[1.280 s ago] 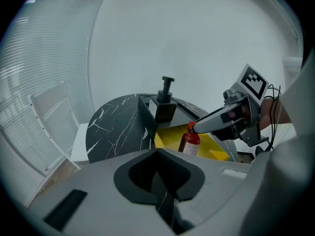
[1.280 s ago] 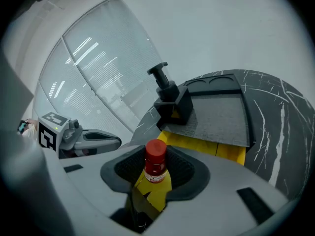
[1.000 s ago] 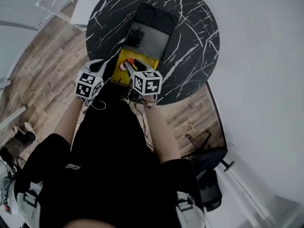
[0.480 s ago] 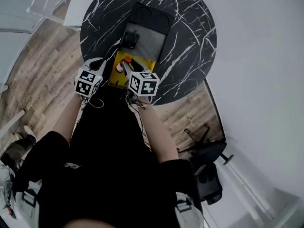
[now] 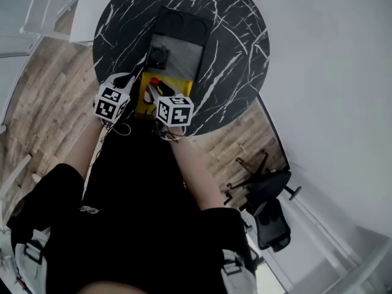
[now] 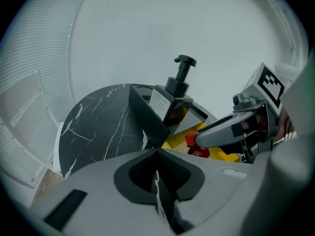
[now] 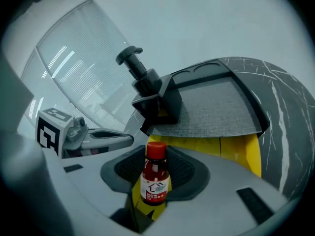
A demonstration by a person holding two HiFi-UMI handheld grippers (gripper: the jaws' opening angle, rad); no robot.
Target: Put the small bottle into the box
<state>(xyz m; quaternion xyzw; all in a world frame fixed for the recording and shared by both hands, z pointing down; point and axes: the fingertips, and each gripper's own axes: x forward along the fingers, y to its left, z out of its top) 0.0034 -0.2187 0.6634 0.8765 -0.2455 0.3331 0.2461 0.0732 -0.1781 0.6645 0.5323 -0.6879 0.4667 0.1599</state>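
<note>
A round black marble worktop [image 5: 245, 41] with white veins stands on a pale wood-plank floor [image 5: 43, 103]. A plain, evenly lit pale wall [image 6: 197, 23] rises behind it. A black office chair [image 5: 272, 222] sits near the wall, well apart from the worktop. Slatted blinds [image 7: 74, 68] cover a bright window, with a white-framed piece of furniture [image 5: 43, 8] beside the worktop.

Red small bottle [image 7: 155, 181], white-veined black table [image 5: 245, 29]

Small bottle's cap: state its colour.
The cap is red, clearest in the right gripper view.
</note>
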